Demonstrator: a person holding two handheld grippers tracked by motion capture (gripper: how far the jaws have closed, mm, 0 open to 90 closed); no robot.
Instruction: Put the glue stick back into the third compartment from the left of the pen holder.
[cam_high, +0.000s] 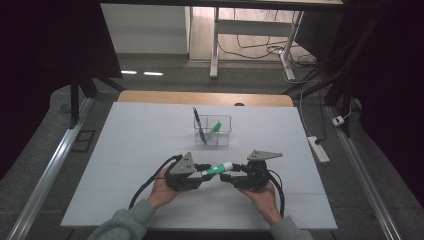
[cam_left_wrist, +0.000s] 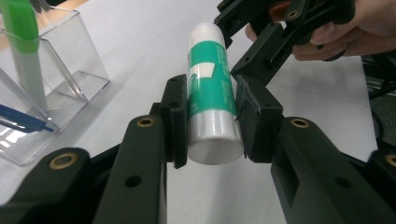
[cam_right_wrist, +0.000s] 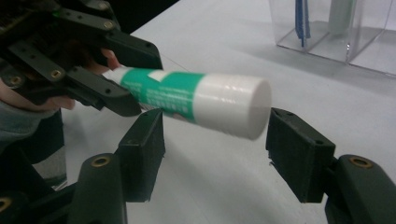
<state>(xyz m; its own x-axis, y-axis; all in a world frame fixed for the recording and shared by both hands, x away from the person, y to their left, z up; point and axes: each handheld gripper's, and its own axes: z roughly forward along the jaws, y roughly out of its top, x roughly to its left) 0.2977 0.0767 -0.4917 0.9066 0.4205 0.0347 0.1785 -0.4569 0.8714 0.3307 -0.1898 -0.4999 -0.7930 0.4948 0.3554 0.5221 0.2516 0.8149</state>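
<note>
So there's a big white-topped counter (cam_high: 130, 165) with a wooden edge along the far side, and everything happens near its front middle. Toward the back of it sits a clear plastic organizer box with compartments (cam_high: 223, 136), holding a blue pen (cam_high: 199, 125) that leans upright in the left part and a green-and-white marker (cam_high: 215, 127) tilted next to it.

Closer to the person, both hands come in from the bottom, each with a black two-jaw tool. The left tool (cam_left_wrist: 212, 123) is clamped tight on a white glue stick with a green label (cam_left_wrist: 211, 88); its pads press on both sides of the tube near the flat bottom end, and the stick is held up off the counter, roughly level, pointing across toward the other hand. You can see the same stick in the high view (cam_high: 218, 169), bridging the gap between the two tools.

The right tool (cam_right_wrist: 215, 149) is standing fairly wide, jaws apart on either side of the stick's white capped end (cam_right_wrist: 233, 105). The cap hangs between and just above those jaws, and I can't see either pad actually touching it, so it's not gripping anything.
</note>
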